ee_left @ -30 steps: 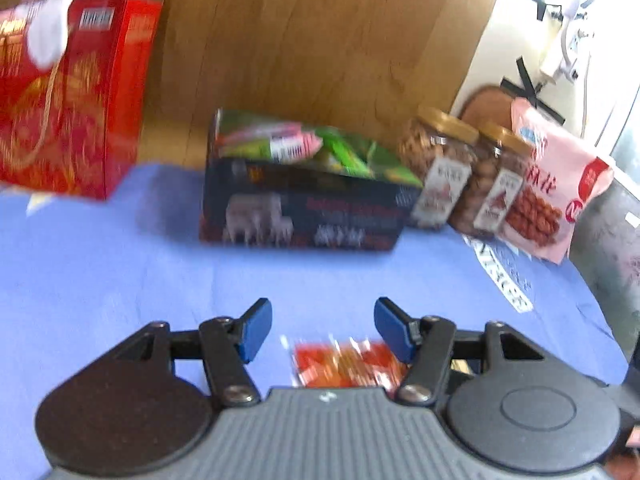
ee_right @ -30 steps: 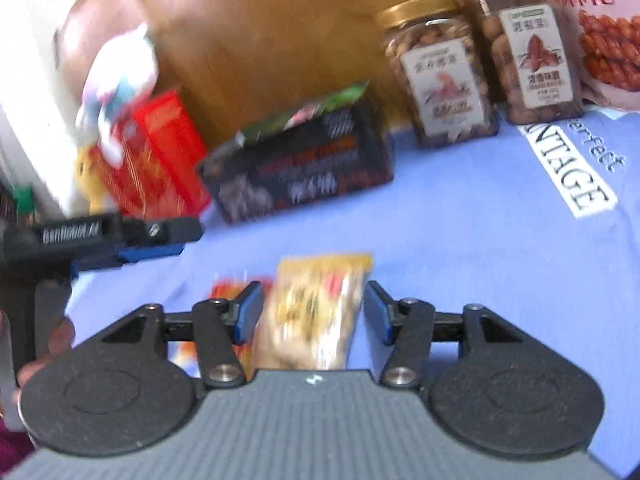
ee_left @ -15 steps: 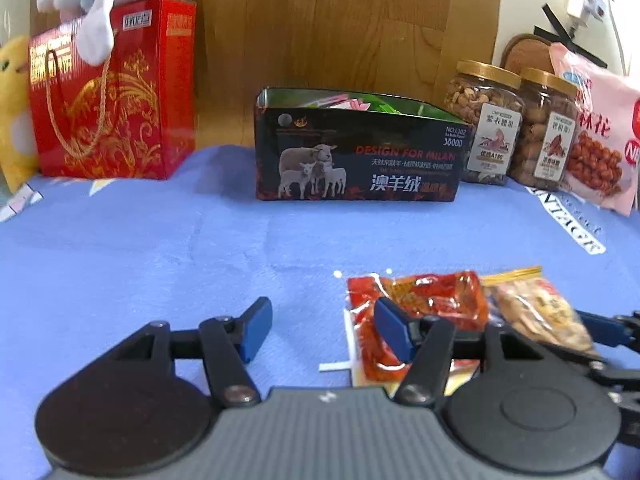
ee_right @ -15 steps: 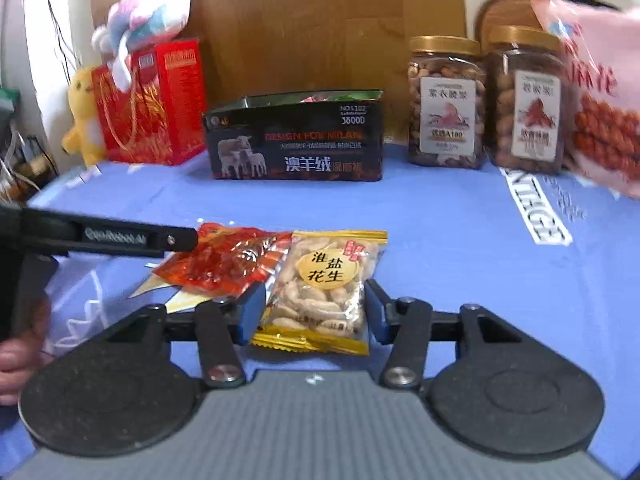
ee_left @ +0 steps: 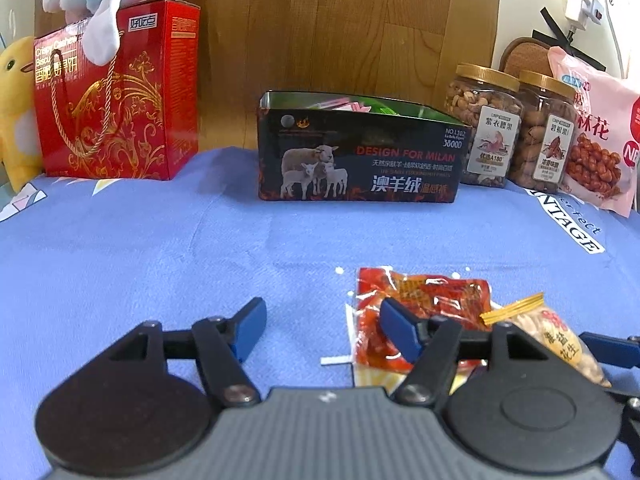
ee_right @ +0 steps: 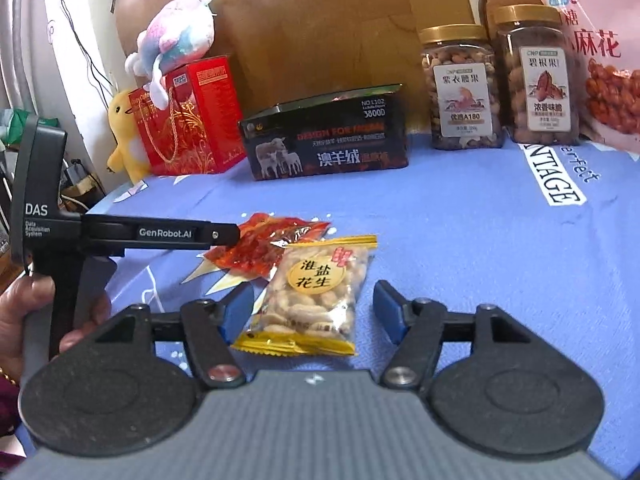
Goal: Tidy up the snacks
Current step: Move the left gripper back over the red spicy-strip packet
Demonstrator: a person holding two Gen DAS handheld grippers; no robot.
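Observation:
A clear packet of peanuts with yellow ends lies on the blue cloth between the fingers of my right gripper. Its jaws are opening, and the right pad stands clear of the packet. A red snack packet lies just behind it, partly under it. My left gripper is low over the cloth with its jaws opening and nothing between them. The red packet lies beyond its right finger, and the peanuts are further right. An open black tin box holding snack packets stands at the back.
A red gift box with a plush toy on top stands back left. Two nut jars and a pink snack bag stand back right. A hand holds the left gripper's handle. The table's left edge drops away.
The red packet sat between the left jaws a second ago and now lies off their right finger. The right jaws closed in on the peanut packet, then spread wider.

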